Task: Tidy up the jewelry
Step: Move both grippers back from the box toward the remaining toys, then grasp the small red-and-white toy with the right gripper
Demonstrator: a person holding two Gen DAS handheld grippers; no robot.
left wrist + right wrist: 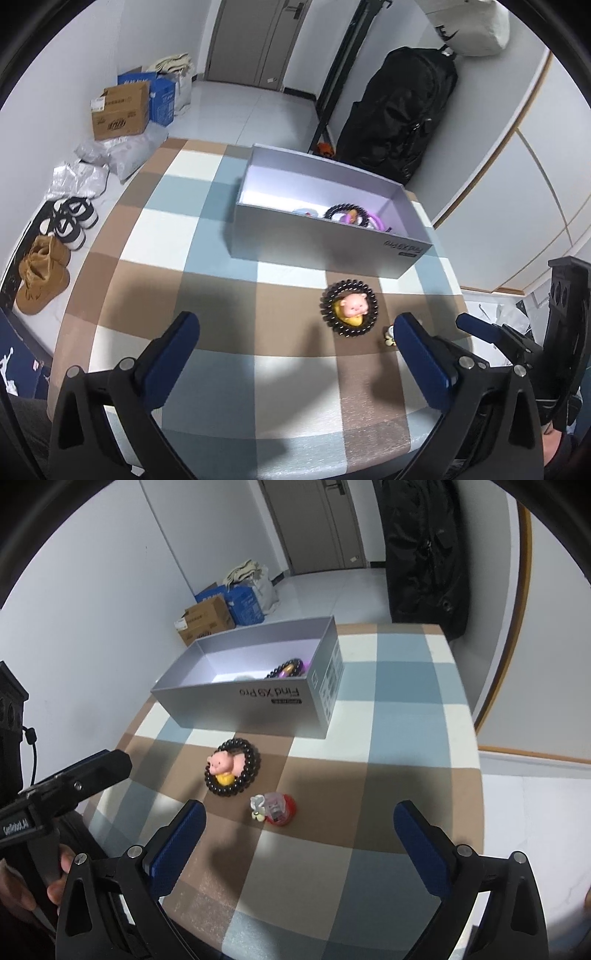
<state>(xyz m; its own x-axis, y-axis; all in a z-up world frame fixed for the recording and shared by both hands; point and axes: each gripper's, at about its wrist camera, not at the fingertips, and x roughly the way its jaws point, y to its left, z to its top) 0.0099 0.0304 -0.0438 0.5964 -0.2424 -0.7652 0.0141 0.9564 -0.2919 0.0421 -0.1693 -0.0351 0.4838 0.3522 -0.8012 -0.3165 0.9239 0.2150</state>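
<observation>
Checked cloth covers the surface [406, 738]; a grey box [258, 709] already holds some jewelry. Both the left gripper [295, 328] and right gripper [299, 816] hang empty, fingers spread — next, I judge, the black bead bracelet [232, 771] or the small red charm [275, 808] needs grasping and boxing.

Plenty of open checkered table [406, 738] on the right side, nothing there to bump. The grey phone box [258, 705] blocks the far edge, open on top, its left half bare. Near the front edge, the black bead bracelet [232, 771] ringing a pig figure [226, 762] and a little red trinket [277, 808] sit close together, a narrow gap between.
</observation>
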